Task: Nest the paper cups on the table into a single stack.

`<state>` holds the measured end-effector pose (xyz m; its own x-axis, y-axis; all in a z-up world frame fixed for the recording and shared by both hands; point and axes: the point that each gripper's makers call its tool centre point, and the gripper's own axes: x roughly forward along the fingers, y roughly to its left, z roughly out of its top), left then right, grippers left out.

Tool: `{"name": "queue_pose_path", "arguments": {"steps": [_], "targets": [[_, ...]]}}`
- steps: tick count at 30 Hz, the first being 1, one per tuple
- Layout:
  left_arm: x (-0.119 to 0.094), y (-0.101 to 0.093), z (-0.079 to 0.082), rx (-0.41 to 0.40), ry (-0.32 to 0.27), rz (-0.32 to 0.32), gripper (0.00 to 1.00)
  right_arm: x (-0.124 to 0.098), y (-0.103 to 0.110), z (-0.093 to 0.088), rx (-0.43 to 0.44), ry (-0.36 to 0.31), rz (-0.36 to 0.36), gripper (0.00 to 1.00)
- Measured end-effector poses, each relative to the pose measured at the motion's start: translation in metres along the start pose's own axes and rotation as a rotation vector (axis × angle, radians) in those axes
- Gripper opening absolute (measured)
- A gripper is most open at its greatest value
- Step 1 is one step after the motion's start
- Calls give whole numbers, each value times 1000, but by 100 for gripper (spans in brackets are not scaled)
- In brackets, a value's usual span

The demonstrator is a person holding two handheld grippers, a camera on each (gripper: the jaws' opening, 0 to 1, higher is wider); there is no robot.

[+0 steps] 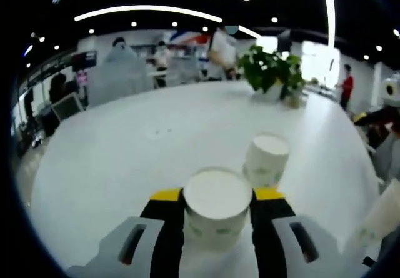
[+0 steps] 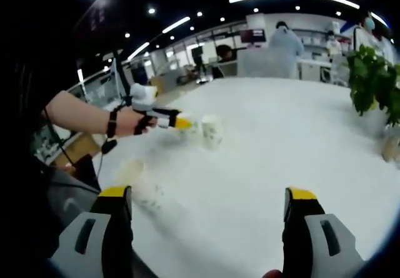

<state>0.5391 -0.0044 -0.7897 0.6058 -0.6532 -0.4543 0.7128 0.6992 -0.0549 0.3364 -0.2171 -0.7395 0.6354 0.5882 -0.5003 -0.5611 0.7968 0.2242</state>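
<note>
Paper cups, unstacked: one cup (image 1: 217,206) clamped between the left gripper (image 1: 217,197) jaws, a second cup (image 1: 266,158) standing just beyond their tips; right gripper (image 2: 206,197) jaws wide, empty, well apart; nesting not yet begun, by appearance.

A blurred cup (image 2: 142,185) sits by the right gripper (image 2: 209,212), its markings unreadable; the held cup's (image 1: 217,207) base is hidden.
</note>
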Motion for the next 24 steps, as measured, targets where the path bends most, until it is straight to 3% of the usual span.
{"name": "queue_pose_path", "arguments": {"steps": [14, 20, 22, 24], "targets": [[-8, -12, 2, 52, -6, -23, 38, 2, 2, 4, 7, -16, 2, 99], [-19, -15, 7, 27, -8, -24, 38, -2, 4, 3, 18, -29, -3, 99], [-27, -16, 15, -5, -44, -22, 38, -2, 4, 5, 38, -44, -4, 99], [-34, -18, 18, -13, -43, -23, 38, -2, 5, 6, 55, -55, -4, 99]]}}
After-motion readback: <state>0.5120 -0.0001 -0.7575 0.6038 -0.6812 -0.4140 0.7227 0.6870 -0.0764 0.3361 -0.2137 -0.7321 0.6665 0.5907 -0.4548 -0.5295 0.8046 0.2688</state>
